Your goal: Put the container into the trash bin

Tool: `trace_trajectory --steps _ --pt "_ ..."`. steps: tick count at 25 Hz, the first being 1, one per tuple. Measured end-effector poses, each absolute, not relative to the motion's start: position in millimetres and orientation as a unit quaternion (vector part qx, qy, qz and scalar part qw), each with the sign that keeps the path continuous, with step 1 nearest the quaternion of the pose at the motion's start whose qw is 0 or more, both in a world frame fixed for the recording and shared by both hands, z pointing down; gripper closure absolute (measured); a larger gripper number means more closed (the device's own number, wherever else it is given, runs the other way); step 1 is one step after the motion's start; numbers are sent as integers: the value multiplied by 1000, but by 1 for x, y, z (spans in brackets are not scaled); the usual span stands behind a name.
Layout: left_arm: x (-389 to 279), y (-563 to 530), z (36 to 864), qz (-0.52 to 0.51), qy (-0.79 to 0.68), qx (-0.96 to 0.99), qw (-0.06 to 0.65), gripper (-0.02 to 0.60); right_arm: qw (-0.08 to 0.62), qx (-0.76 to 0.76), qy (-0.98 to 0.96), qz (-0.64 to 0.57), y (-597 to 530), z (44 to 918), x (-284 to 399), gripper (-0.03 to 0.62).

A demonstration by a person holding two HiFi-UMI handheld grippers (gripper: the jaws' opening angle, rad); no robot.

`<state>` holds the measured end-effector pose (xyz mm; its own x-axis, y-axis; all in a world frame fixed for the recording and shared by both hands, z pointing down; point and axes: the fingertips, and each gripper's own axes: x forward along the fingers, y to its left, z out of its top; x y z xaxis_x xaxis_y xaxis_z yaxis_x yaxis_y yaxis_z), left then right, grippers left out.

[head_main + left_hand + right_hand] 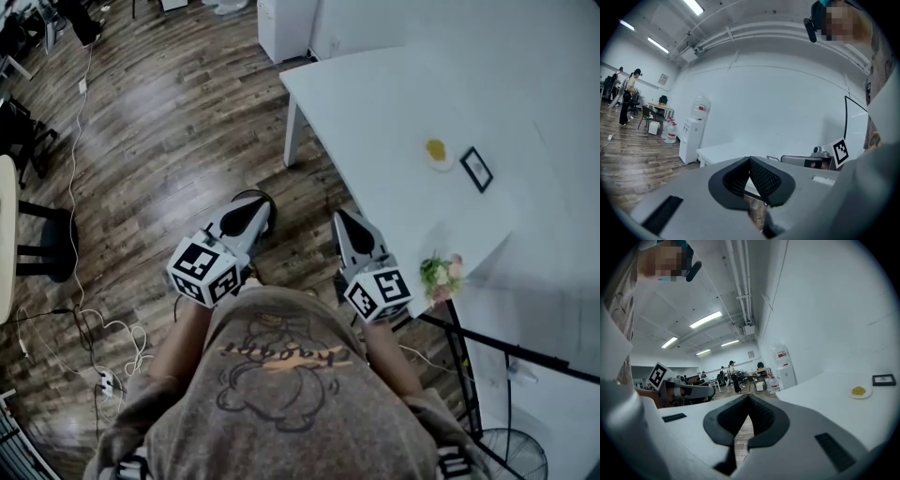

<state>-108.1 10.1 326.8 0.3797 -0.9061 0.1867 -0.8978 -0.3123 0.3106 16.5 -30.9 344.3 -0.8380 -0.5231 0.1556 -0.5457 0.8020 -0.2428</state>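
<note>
Small dish [439,166] on the white table [375,112] holds yellow food [436,148]; left gripper [246,216] and right gripper [351,228] point near level, jaws closed on nothing.

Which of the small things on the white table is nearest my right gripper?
The flowers, just beside the right gripper; the plate and black frame sit farther up the table.

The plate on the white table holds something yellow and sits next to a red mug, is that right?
Not a red mug: beside the plate on the white table is a small dark picture frame. The head view shows it; the rest holds.
</note>
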Motion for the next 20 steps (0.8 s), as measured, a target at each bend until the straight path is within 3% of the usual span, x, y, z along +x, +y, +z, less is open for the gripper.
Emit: trace_trajectory --steps 6,20 --pt "-102 21 331 -9 -548 822 153 577 41 283 -951 118 -20 346 14 592" --pt "-115 41 363 -9 -578 798 169 578 52 311 -941 127 -4 380 32 594"
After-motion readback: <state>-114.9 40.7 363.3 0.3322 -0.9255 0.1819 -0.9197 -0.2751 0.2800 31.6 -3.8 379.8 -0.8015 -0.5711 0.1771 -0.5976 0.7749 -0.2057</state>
